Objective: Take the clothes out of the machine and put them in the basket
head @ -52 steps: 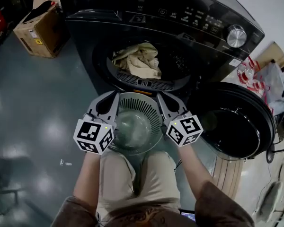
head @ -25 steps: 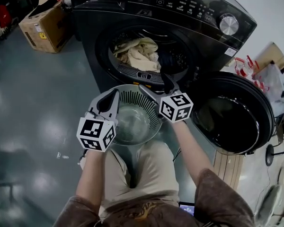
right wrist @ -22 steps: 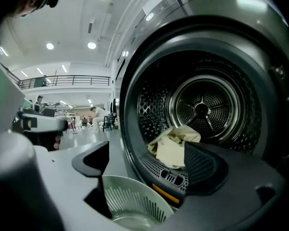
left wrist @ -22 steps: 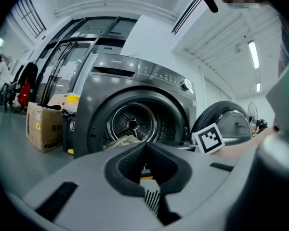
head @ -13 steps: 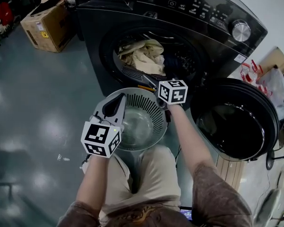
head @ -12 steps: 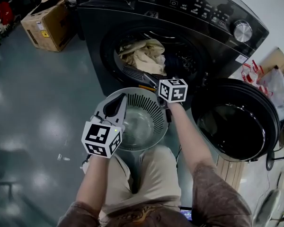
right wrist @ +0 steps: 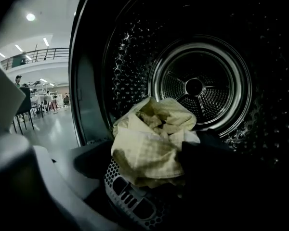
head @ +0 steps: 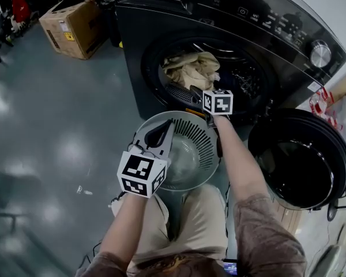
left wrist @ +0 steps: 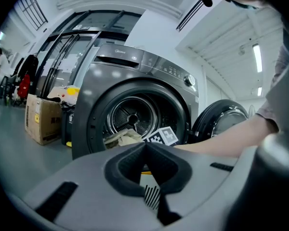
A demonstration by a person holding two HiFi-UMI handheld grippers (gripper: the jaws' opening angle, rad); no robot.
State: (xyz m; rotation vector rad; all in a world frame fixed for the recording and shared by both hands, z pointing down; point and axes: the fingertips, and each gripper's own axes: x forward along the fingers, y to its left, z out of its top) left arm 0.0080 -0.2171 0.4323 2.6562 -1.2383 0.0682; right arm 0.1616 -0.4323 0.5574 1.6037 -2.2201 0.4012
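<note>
A bundle of beige clothes (head: pixel 191 69) lies at the front of the drum of the black washing machine (head: pixel 259 16), with a dark garment (right wrist: pixel 221 167) beside it. My right gripper (head: pixel 197 91) reaches into the drum mouth. Its jaws stand wide and are closing, just short of the beige clothes (right wrist: pixel 151 143), with nothing pressed between them. The round grey basket (head: pixel 179 115) sits on the floor in front of the machine. My left gripper (head: pixel 157 138) hovers over the basket's left side, its tips meeting and holding nothing. From the left gripper view the beige clothes (left wrist: pixel 119 137) show in the drum.
The machine's round door (head: pixel 300 154) hangs open to the right. A perforated filter grille (right wrist: pixel 127 196) lines the lower rim of the drum opening. A cardboard box (head: pixel 69 19) stands on the floor at the far left. My knees are just behind the basket.
My right gripper has moved forward and down from over the basket into the drum mouth, close to the beige clothes. The left gripper has stayed over the basket.
</note>
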